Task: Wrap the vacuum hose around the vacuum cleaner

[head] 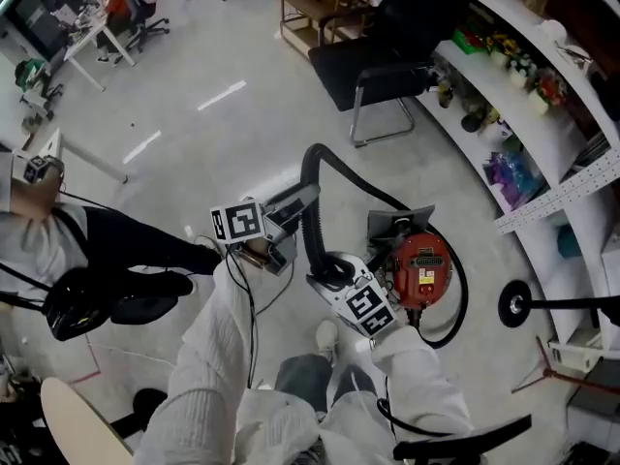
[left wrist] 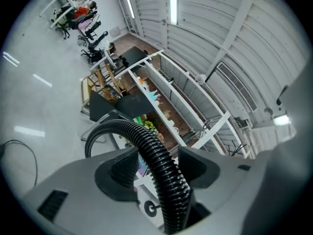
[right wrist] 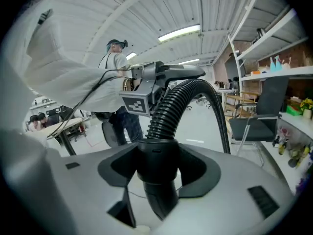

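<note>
Head view: the hose (head: 312, 177) arches free above the left gripper (head: 274, 243) and right gripper (head: 336, 277), with the vacuum cleaner (head: 422, 267) just beside the right one. I see no turn lying snug round it (the wrapping is nearly all ahead, I judge).

Left gripper view: the jaws are clamped on the ribbed hose.

Right gripper view: only here do its jaws show, gripping the smooth end cuff (right wrist: 155, 165).

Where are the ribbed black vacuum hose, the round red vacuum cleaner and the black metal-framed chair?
ribbed black vacuum hose (left wrist: 162, 168): left gripper view, the ribbed stretch nearest the camera.
round red vacuum cleaner (head: 421, 264): head view, its red top.
black metal-framed chair (head: 392, 78): head view, its seat.
</note>
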### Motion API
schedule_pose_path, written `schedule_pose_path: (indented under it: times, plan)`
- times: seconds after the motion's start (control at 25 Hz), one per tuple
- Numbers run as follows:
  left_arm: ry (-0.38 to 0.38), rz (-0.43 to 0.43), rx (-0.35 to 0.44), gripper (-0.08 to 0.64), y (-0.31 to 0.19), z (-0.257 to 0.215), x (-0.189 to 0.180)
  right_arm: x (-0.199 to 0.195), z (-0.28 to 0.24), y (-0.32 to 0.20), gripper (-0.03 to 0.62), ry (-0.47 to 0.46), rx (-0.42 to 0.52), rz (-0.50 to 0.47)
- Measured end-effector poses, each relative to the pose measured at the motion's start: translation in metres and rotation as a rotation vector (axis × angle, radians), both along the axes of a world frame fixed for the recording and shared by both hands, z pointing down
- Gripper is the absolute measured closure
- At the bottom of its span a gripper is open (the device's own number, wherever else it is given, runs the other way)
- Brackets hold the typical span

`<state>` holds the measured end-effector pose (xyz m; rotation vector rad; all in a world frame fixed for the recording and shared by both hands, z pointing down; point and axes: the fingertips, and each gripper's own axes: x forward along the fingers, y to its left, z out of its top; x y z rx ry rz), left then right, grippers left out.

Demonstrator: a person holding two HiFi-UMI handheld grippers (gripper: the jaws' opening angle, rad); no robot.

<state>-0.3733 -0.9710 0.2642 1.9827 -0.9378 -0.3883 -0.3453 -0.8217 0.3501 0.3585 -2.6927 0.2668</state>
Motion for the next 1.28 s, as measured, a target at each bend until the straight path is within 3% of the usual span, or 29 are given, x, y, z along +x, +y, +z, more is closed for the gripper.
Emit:
schedule_pose_path:
  times: [0.24, 0.44, 0.6, 0.84, 1.04, 1.28]
  plan:
    - [-0.023, -0.115, -0.076, 0.304, 0.129, 0.07, -0.009, 0.017, 0.058, 0.126, 0.357, 0.034, -0.064, -0.139]
    - [-0.05, -0.149, -0.145, 0.304, 0.253, 0.117, 0.03, 0.078, 0.094, 0.244, 0.357, 0.106, -0.098, -0.215]
    - [-0.092, -0.109, -0.177, 0.304, 0.334, 0.141, 0.083, 0.134, 0.116, 0.321, 0.357, 0.166, -0.098, -0.23]
    - [-0.18, -0.061, -0.183, 0.304, 0.419, 0.167, 0.162, 0.222, 0.139, 0.407, 0.359, 0.202, -0.097, -0.174]
    - [-0.128, 0.005, -0.21, 0.305, 0.47, 0.174, 0.26, 0.307, 0.146, 0.456, 0.359, 0.232, -0.099, -0.128]
    - [-0.124, 0.044, -0.227, 0.305, 0.507, 0.166, 0.372, 0.419, 0.135, 0.494, 0.359, 0.256, -0.097, -0.103]
